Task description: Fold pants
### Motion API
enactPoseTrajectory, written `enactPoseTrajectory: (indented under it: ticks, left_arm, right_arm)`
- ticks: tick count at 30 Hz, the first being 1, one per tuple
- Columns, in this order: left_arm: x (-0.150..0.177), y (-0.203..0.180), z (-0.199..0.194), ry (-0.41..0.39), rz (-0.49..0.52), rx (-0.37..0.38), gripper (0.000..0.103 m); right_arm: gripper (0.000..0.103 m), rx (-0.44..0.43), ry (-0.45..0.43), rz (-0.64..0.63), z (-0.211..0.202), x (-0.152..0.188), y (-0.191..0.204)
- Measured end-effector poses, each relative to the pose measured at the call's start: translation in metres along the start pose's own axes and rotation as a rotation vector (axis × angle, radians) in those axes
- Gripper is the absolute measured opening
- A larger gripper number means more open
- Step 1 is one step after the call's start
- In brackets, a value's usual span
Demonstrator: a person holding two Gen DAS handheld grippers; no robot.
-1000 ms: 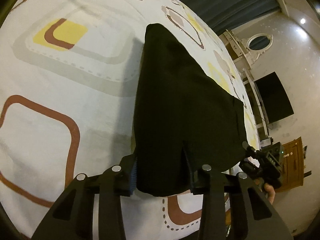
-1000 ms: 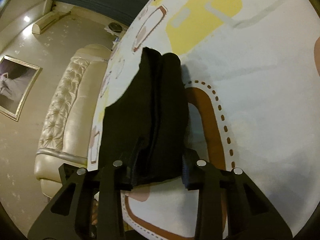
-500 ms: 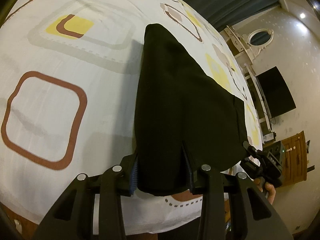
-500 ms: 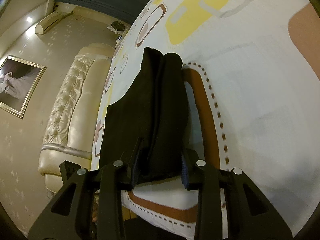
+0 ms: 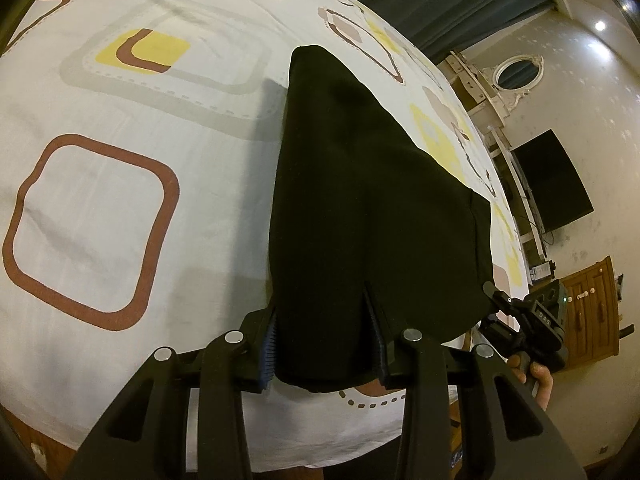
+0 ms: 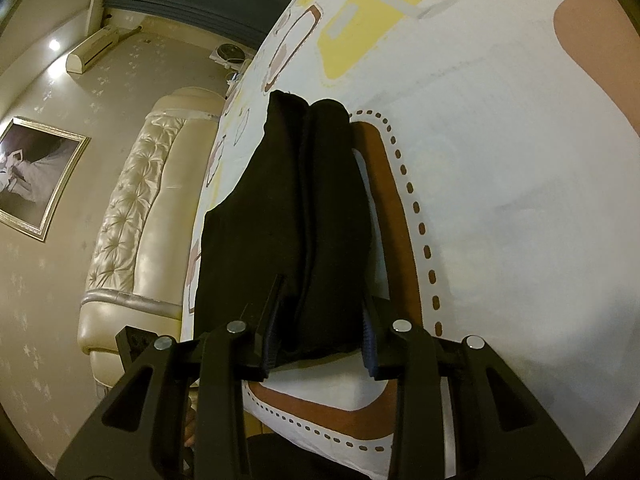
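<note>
- The left gripper (image 5: 324,346) is seen clamped on the near edge of the black pants (image 5: 360,200); cloth fills the gap between the jaws, and the grip is unchanged from a second ago.
- The right gripper (image 6: 318,340) is likewise seen pinching a thicker, doubled bunch of the same near edge, also unchanged.
- Over the last second, more of the bed's near edge (image 5: 352,420) has come into both wrist views, and the printed sheet (image 5: 100,220) has slid away under the cloth. It is judged that the garment is being drawn toward the near edge of the bed.
- The pants are held raised at the near end; the far end is seen resting on the sheet toward the bed's middle.
- The fold is judged unfinished: the cloth remains to be laid down and released.
</note>
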State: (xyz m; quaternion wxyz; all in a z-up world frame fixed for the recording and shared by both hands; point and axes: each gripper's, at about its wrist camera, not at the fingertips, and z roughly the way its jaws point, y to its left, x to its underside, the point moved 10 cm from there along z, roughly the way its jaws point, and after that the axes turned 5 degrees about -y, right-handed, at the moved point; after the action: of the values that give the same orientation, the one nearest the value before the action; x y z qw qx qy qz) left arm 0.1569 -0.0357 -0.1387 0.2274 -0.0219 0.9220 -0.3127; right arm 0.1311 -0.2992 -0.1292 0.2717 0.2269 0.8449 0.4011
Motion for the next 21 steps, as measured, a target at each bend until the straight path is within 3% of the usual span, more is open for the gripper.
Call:
enactPoseTrajectory:
  ticks: [10,16,18,21]
  left_arm:
    - [0.007,0.0,-0.003,0.004,0.01,0.0,0.039]
    - [0.003,0.006,0.0,-0.008,0.002,-0.009,0.058]
    - [0.004,0.01,0.003,-0.011,-0.024,-0.006,0.069]
    - [0.005,0.012,0.007,-0.012,-0.044,0.01,0.07]
  right_arm:
    - [0.034,-0.014,0.008,0.005,-0.001,0.005,-0.008]
    - [0.058,-0.03,-0.006,0.061,-0.003,0.002,-0.018]
    - [0.061,-0.027,-0.009,0.058,-0.002,0.002,-0.018]
    - [0.062,-0.002,0.003,0.028,0.004,0.004,-0.016]
